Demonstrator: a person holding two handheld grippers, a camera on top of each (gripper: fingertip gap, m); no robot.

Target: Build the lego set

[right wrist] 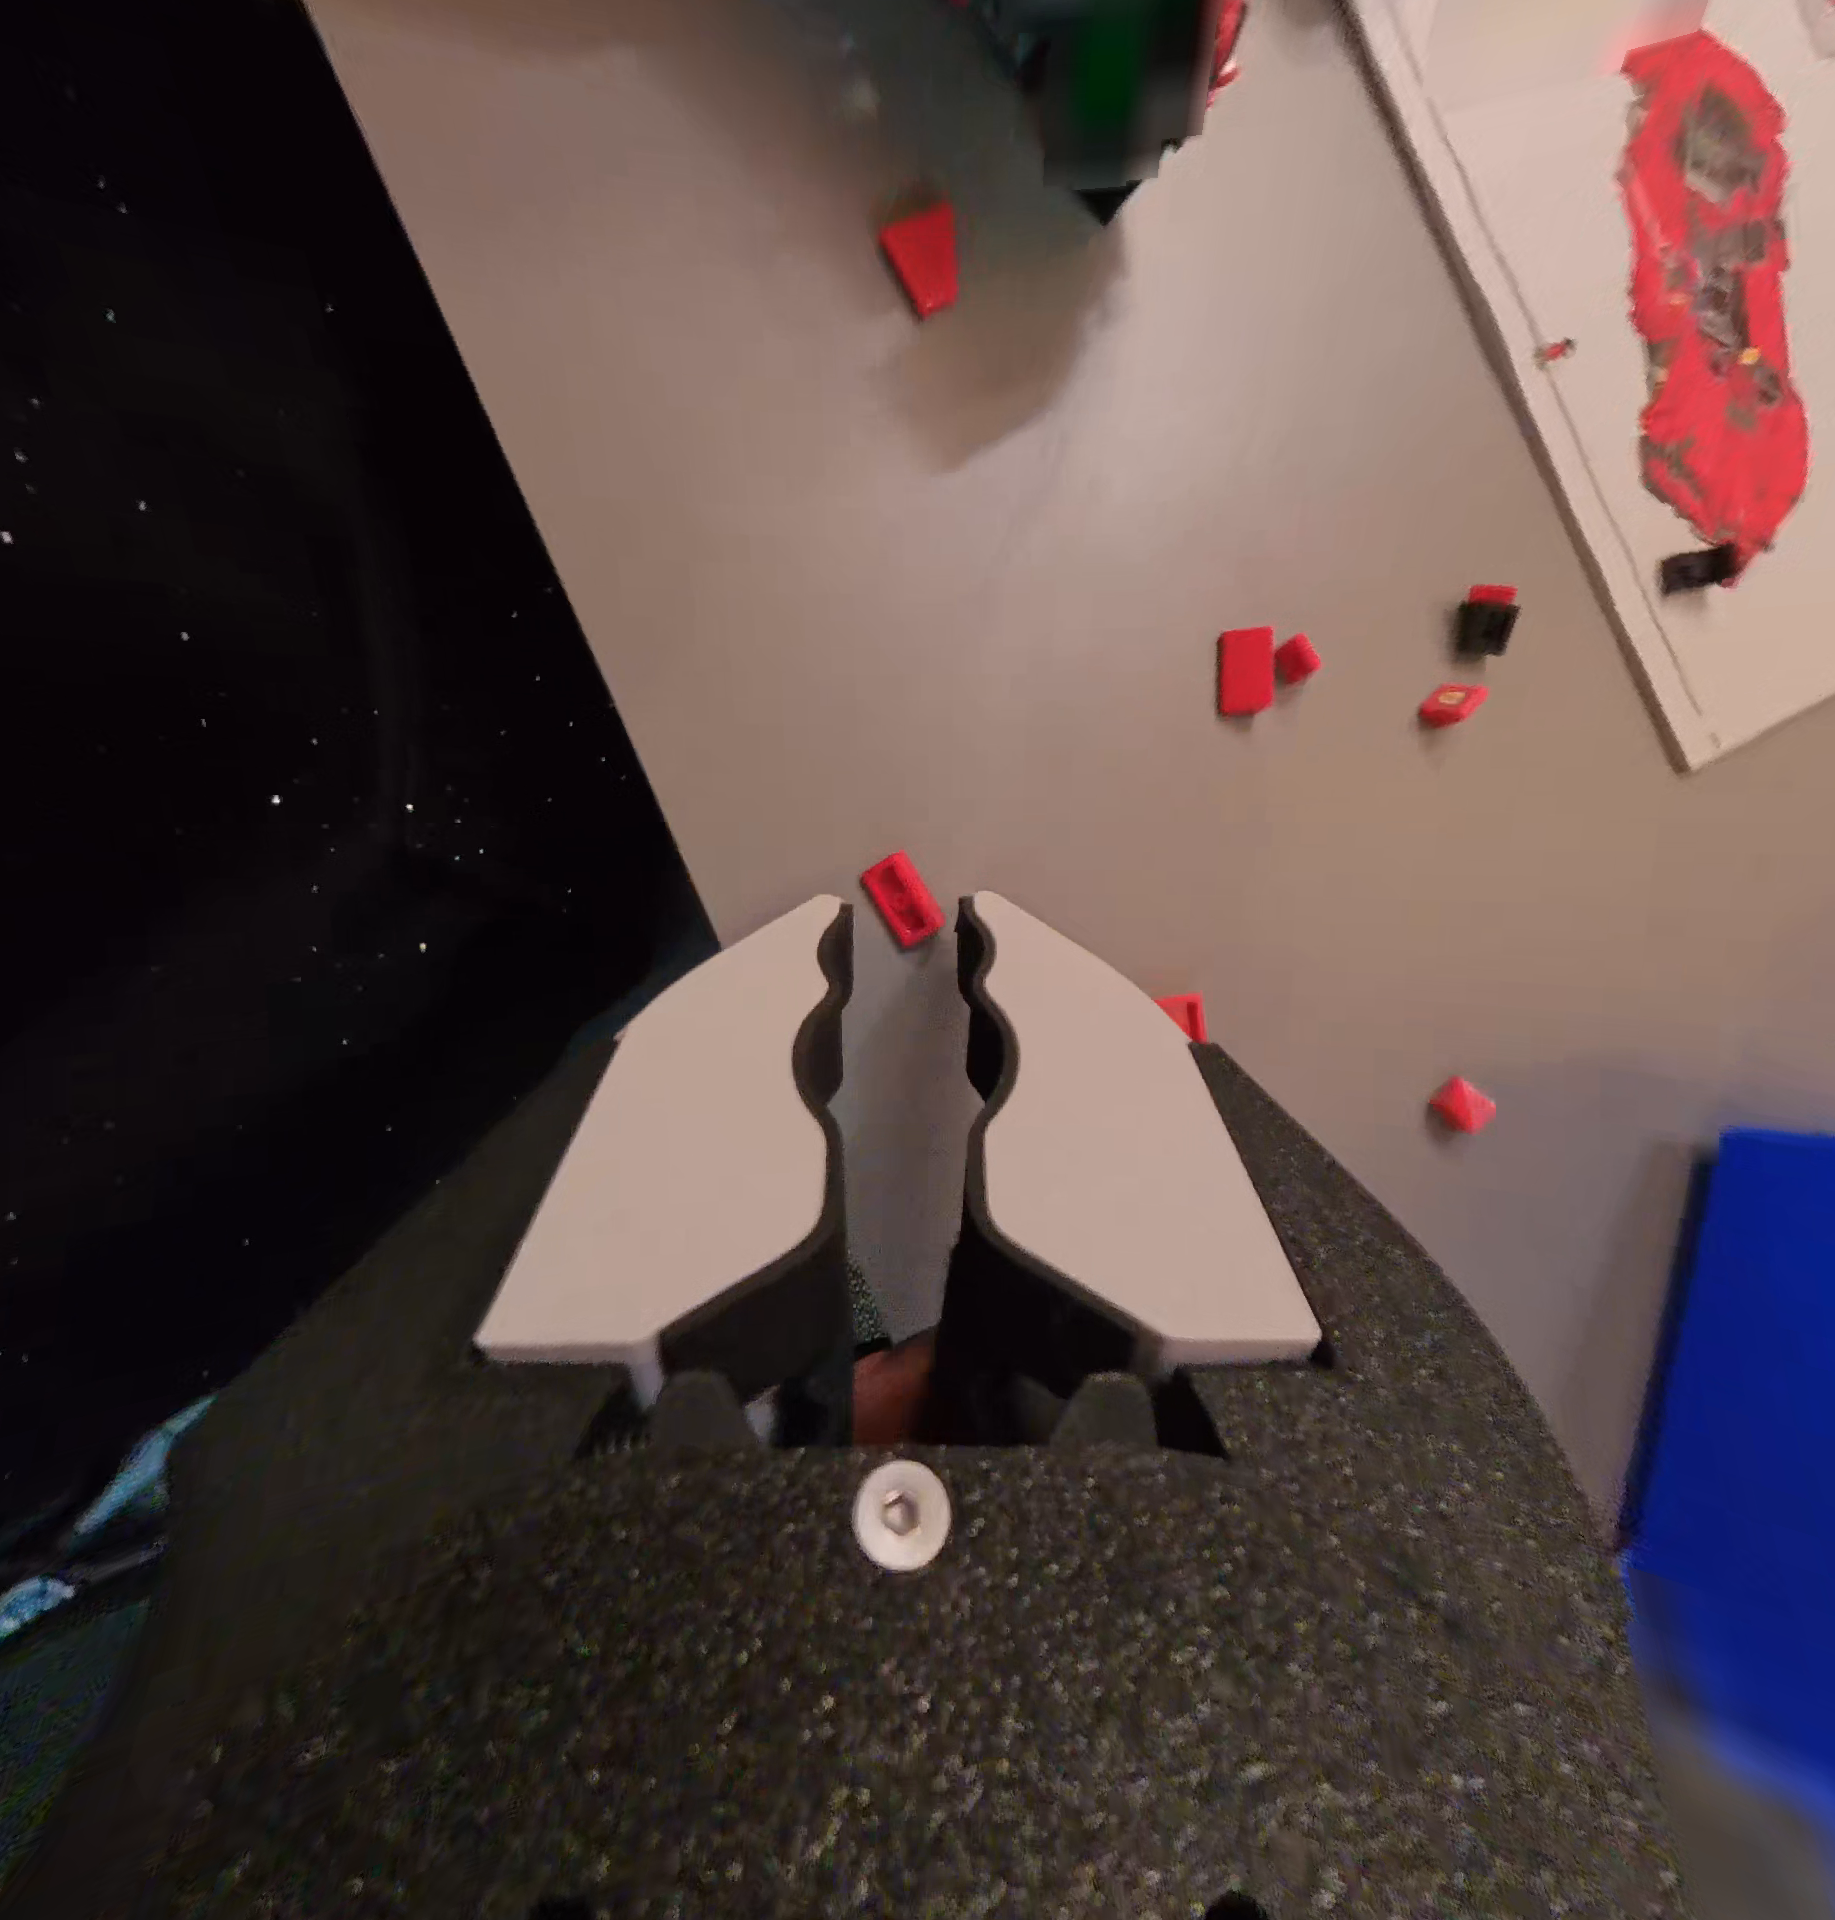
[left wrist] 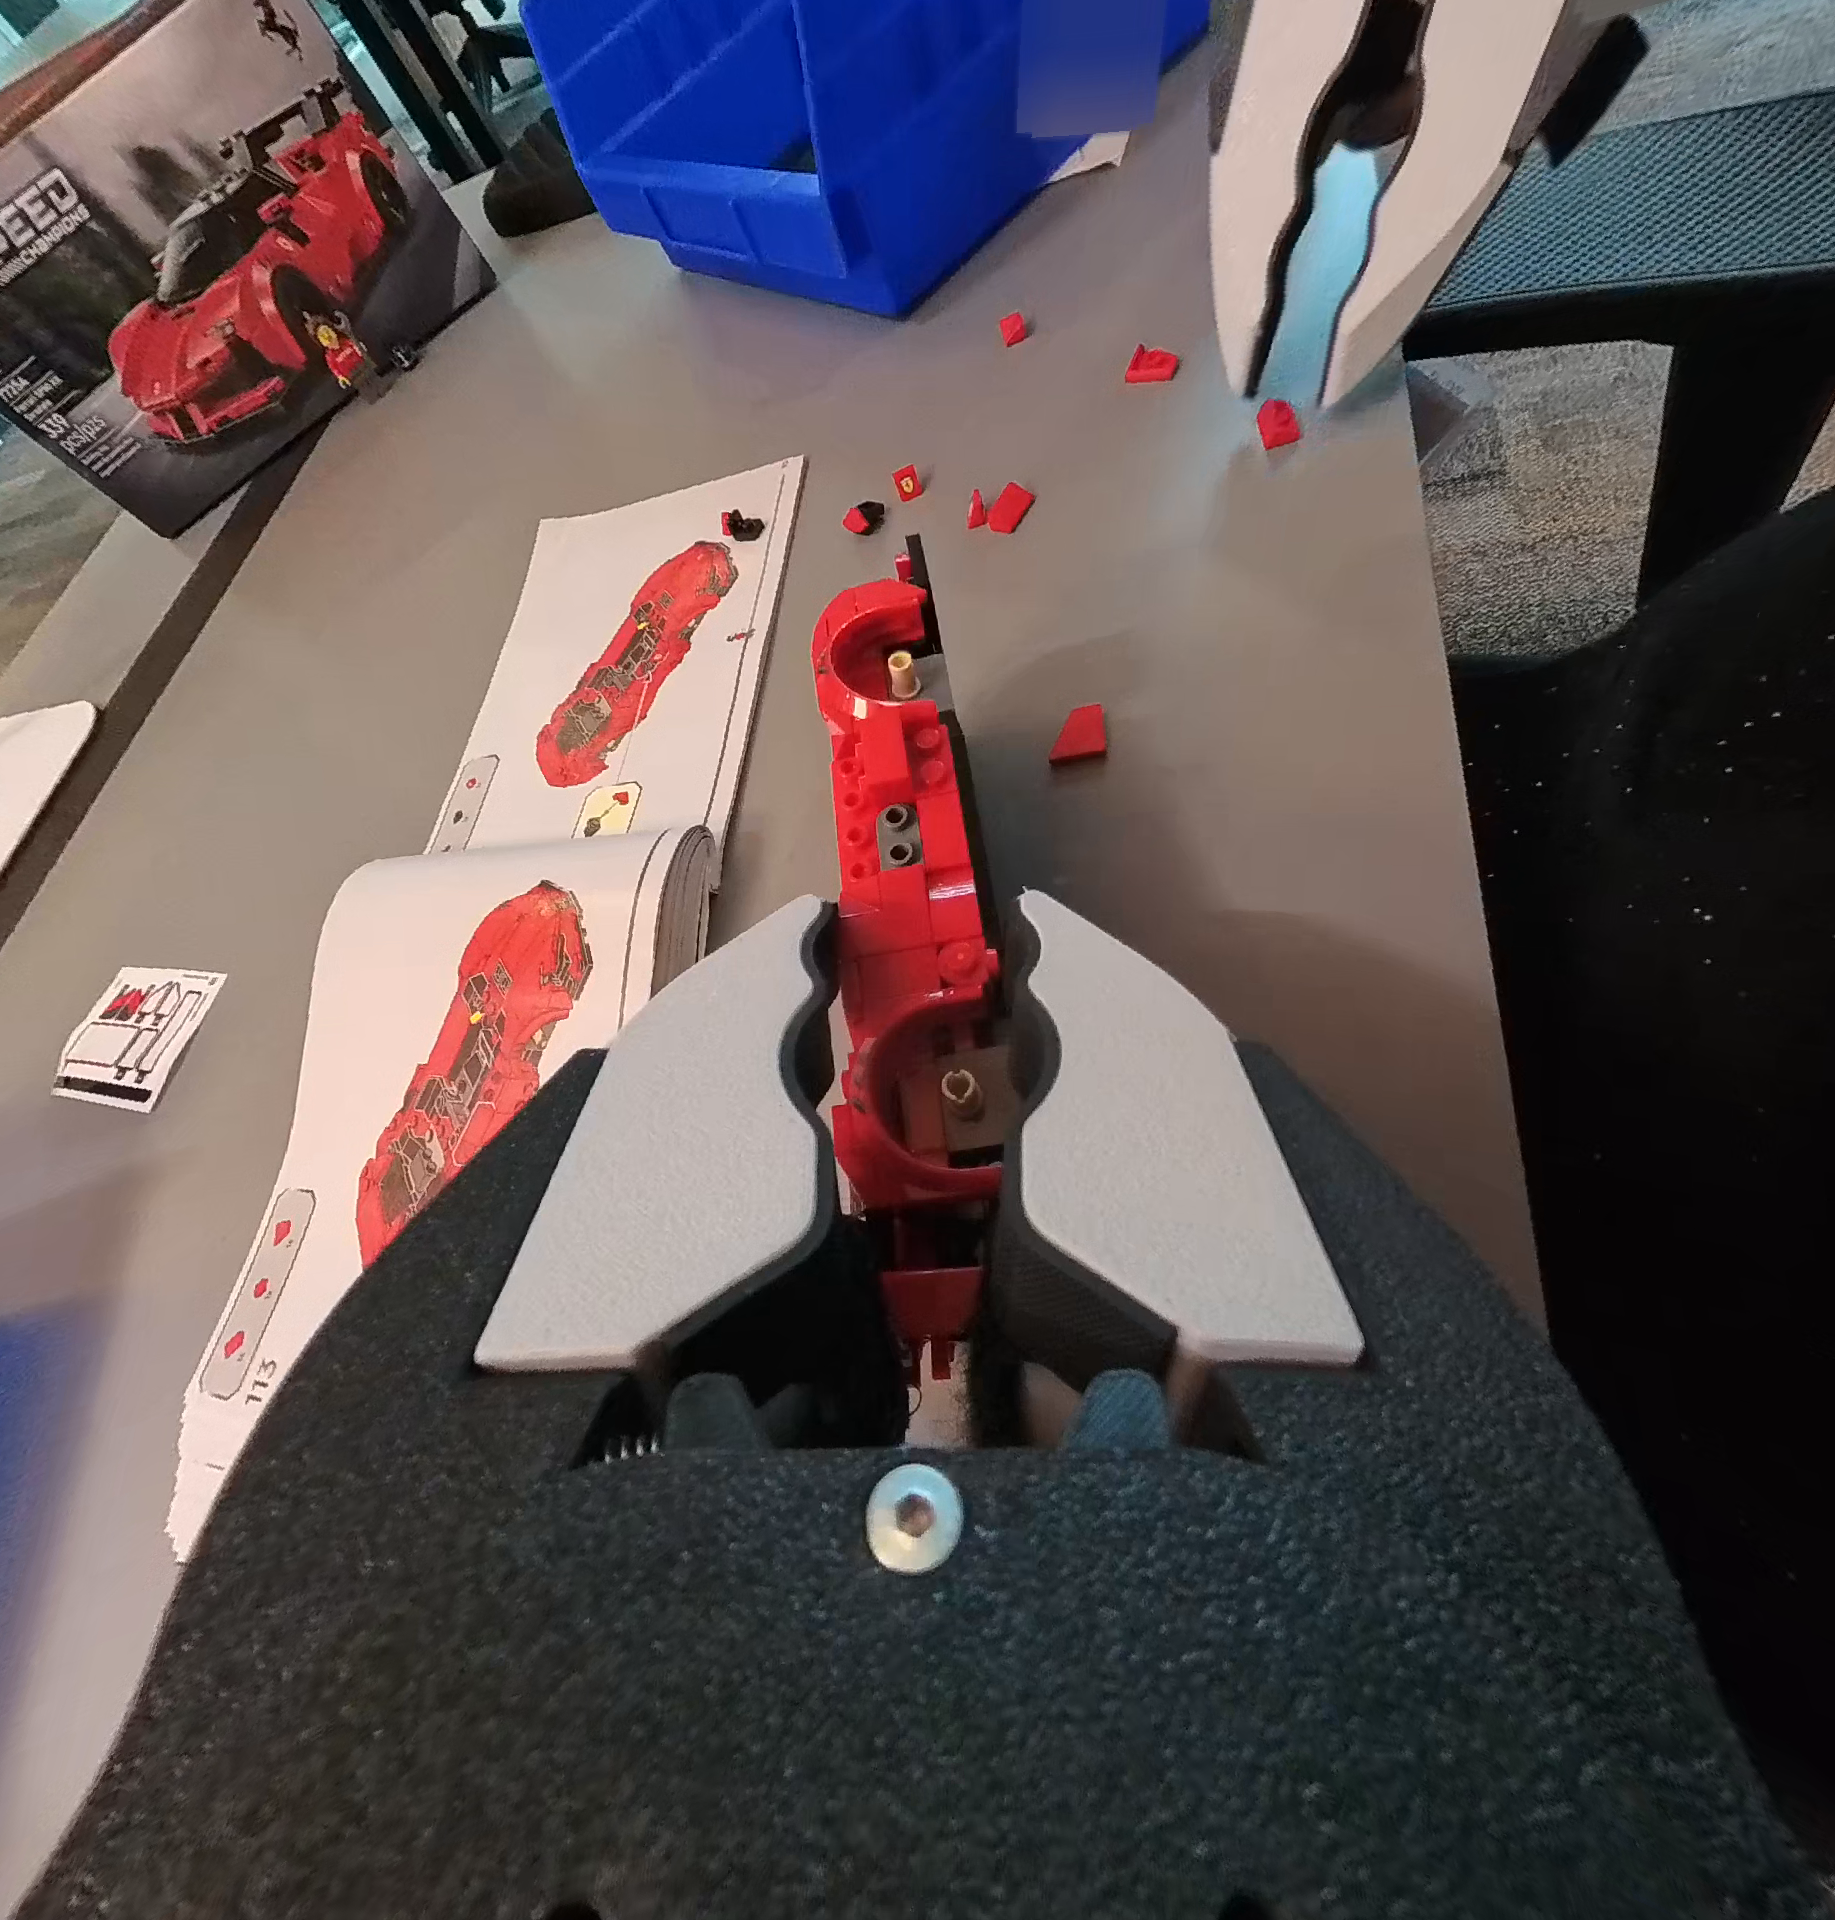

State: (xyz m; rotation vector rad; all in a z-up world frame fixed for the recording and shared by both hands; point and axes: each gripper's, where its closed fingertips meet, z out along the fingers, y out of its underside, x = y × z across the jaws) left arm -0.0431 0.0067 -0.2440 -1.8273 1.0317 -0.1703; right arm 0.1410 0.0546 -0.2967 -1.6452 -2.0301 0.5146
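Note:
My left gripper (left wrist: 923, 914) is shut on the red lego car body (left wrist: 908, 810), which lies on its side on the grey table (left wrist: 1204, 935) with two wheel arches showing. My right gripper (right wrist: 900, 906) is open and empty, its tips just above a small red piece (right wrist: 900, 914) near the table's edge. In the left wrist view the right gripper (left wrist: 1287, 390) hangs over that same red piece (left wrist: 1277, 423). Several loose red pieces, such as a red slope (left wrist: 1079, 735), lie around the car; the slope also shows in the right wrist view (right wrist: 923, 255).
The open instruction booklet (left wrist: 622, 748) lies left of the car, with a sticker sheet (left wrist: 139, 1039) beside it. The set's box (left wrist: 206, 260) stands at the back left and a blue bin (left wrist: 830, 145) at the back. A black chair (left wrist: 1671, 935) is past the table's right edge. The grippers' ends are close to 20 cm from one another. From the left gripper's tips to the red slope (left wrist: 1079, 735) is close to 9 cm. The right camera catches it too, in the right wrist view (right wrist: 893, 249).

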